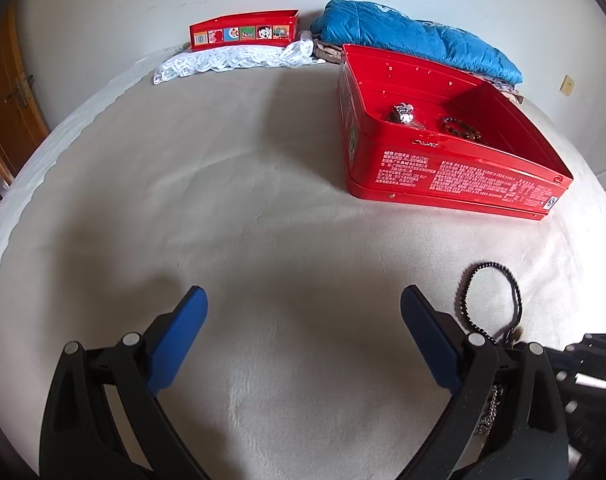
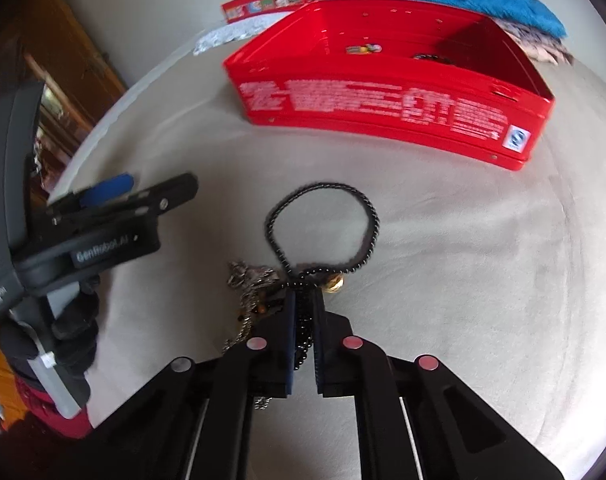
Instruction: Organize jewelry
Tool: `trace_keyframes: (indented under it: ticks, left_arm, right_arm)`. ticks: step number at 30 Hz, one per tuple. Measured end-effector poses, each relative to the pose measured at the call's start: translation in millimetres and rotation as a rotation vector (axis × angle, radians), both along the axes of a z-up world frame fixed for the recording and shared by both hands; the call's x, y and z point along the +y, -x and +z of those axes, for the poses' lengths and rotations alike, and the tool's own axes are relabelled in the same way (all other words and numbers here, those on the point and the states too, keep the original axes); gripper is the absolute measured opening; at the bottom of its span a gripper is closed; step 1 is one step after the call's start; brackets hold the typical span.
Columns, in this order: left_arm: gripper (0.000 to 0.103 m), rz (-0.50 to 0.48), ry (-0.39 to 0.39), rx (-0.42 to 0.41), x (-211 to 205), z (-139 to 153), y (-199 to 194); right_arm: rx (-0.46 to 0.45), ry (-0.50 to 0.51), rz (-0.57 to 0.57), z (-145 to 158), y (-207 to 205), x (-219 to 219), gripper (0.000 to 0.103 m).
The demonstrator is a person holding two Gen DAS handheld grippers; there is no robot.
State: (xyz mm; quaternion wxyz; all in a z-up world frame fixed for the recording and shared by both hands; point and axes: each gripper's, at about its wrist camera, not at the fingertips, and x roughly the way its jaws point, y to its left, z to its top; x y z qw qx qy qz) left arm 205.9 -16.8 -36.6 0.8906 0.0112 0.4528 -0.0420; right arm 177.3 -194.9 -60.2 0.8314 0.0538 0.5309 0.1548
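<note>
A black beaded necklace (image 2: 363,216) lies looped on the beige bedcover, with my right gripper (image 2: 305,300) shut on its near end beside a small gold bell (image 2: 335,283). The loop also shows in the left wrist view (image 1: 491,280). A silver chain (image 2: 249,280) lies tangled just left of the right gripper. An open red tin box (image 1: 455,176) holds a brown bead bracelet (image 1: 461,128) and a silver piece (image 1: 403,114). My left gripper (image 1: 303,312) is open and empty above bare bedcover, left of the necklace.
The red tin lid (image 1: 243,32) leans at the back wall on a white lace cloth (image 1: 231,60). A blue quilted jacket (image 1: 415,40) lies behind the box (image 2: 383,108). A wooden door (image 1: 7,92) stands at the far left.
</note>
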Motion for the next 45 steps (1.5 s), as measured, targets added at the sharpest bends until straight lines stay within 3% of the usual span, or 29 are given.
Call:
trace_keyframes:
  ticks: [9, 13, 20, 22, 24, 32, 34, 36, 44, 45]
  left_arm:
    - [0.096, -0.023, 0.007, 0.017, -3.6, -1.9, -0.1]
    - [0.096, -0.082, 0.044, 0.033, -15.1, 1.8, 9.6]
    - [0.096, -0.204, 0.146, 0.185, -45.4, -7.9, 34.0]
    - [0.090, -0.224, 0.140, 0.203, -54.7, -11.7, 40.3]
    - [0.073, -0.229, 0.103, 0.188, -61.1, -11.6, 45.8]
    - [0.052, -0.301, 0.107, 0.243, -78.6, -9.4, 60.4]
    - [0.040, -0.295, 0.082, 0.236, -82.1, -10.3, 62.3]
    - [0.015, -0.294, 0.080, 0.235, -83.2, -10.1, 62.7]
    - [0.009, -0.315, 0.142, 0.213, -81.3, -0.1, 55.5]
    - [0.003, -0.311, 0.148, 0.201, -80.7, 4.3, 51.8]
  right_arm:
    - [-0.086, -0.017, -0.222, 25.2, 5.3, -73.7, 0.006]
    - [-0.063, -0.040, -0.258, 21.2, 10.7, -90.3, 0.006]
    - [-0.038, -0.071, -0.242, 13.0, 7.0, -91.5, 0.011]
    - [-0.046, -0.070, -0.236, 15.2, 8.7, -89.4, 0.011]
    - [-0.051, -0.075, -0.234, 16.8, 10.9, -89.0, 0.011]
    - [-0.063, -0.090, -0.240, 18.6, 17.3, -93.0, 0.011]
    - [-0.062, -0.097, -0.238, 18.1, 17.4, -92.3, 0.011]
    - [-0.063, -0.101, -0.235, 18.4, 18.1, -92.3, 0.011]
    - [-0.063, -0.106, -0.228, 18.6, 17.5, -91.8, 0.011]
    - [-0.063, -0.105, -0.226, 18.4, 17.2, -91.2, 0.011]
